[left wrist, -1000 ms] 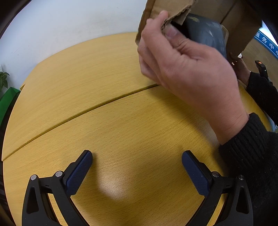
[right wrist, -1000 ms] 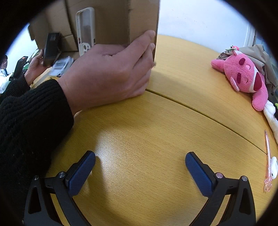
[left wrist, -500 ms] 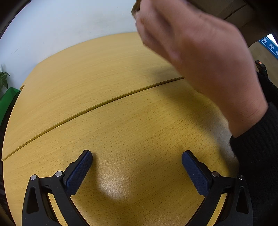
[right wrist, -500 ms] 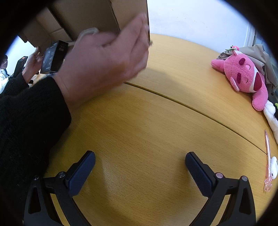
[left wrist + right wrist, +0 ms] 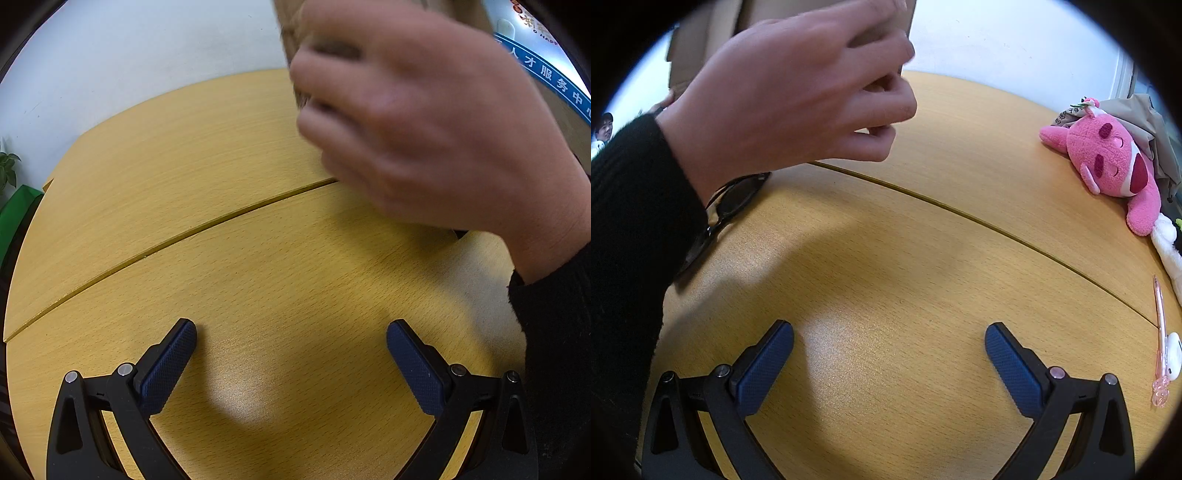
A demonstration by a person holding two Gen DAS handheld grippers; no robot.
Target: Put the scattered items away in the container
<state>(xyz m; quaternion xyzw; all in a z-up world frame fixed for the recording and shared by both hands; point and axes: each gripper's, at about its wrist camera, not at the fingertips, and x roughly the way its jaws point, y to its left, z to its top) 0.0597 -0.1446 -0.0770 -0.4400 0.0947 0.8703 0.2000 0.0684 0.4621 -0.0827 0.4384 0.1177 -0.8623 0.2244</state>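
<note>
left gripper (image 5: 291, 349) spread, knurled blue pads, empty | right gripper (image 5: 889, 350) spread, empty | bare hand (image 5: 798, 99) grips brown cardboard box (image 5: 701, 44) upper left | fuzzy pink plush (image 5: 1108, 162) upper right | glossy black sunglasses (image 5: 727, 206) left on woodgrain table (image 5: 905, 258)

The cardboard box (image 5: 701, 40), brown and blurred, was held tilted above the table's far side. Dark sunglasses (image 5: 729, 206) lay flat on the wood beneath it. A pink pen (image 5: 1160, 332) lay near the right edge.
</note>
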